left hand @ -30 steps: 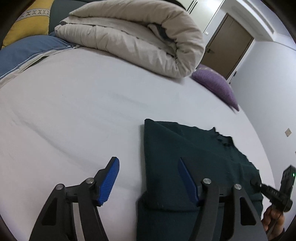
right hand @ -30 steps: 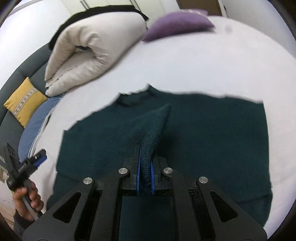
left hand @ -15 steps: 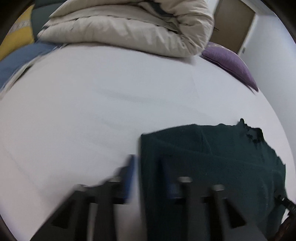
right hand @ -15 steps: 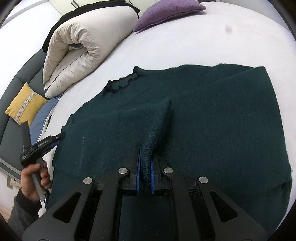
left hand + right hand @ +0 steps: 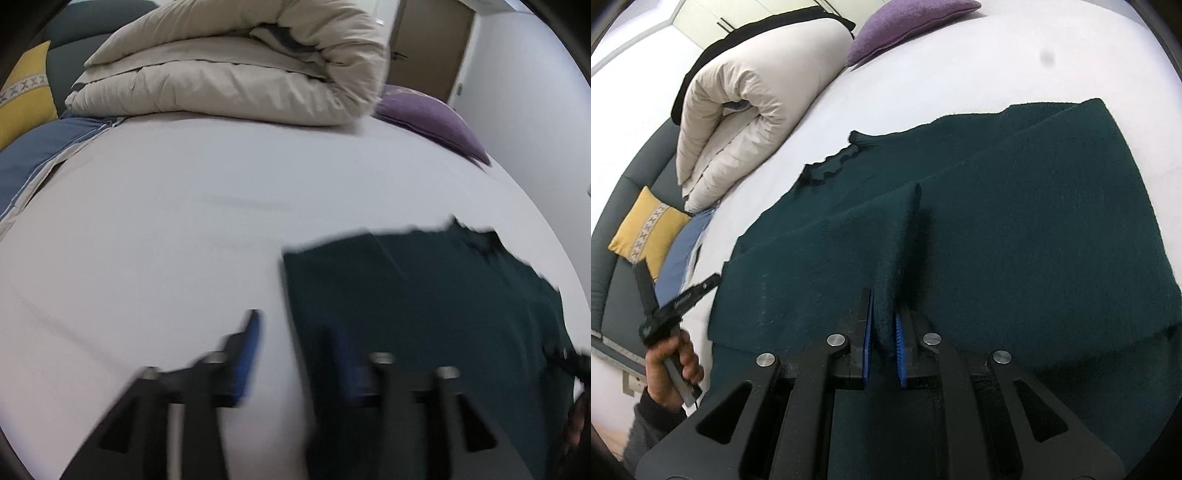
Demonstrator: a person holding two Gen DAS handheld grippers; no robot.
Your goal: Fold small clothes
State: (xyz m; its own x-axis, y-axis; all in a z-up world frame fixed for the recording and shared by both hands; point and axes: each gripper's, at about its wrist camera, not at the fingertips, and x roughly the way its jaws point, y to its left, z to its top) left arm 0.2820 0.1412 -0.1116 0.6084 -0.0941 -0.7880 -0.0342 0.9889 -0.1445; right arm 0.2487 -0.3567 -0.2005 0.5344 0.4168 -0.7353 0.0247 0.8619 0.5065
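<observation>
Centrally on the pale bed sheet [image 5: 1015, 55] lies a dark green sweater [image 5: 1015, 229], spread flat with its frilled collar [image 5: 831, 166] toward the rolled beige duvet [image 5: 746, 110]. The right gripper [image 5: 882, 339] points down onto the garment, and a raised ridge of the knit runs up between its blue pads [image 5: 899, 347]; its jaws are opening, with a thin gap showing on either side of the fold, so the cloth stands between them rather than being pinched. The left gripper [image 5: 295, 354] is blurred in its own view; its jaws are opening too and stand apart, one blue pad over bare sheet and the other over the sweater's left edge, which lies between them, with no pad pressing on it. From the right wrist view, the left hand [image 5: 670, 365] grips that tool's handle just off the sweater's left side. A purple cushion [image 5: 905, 26] sits at the far end of the bed, and a yellow cushion [image 5: 646, 229] rests on the grey sofa [image 5: 613, 280] beyond the duvet.
</observation>
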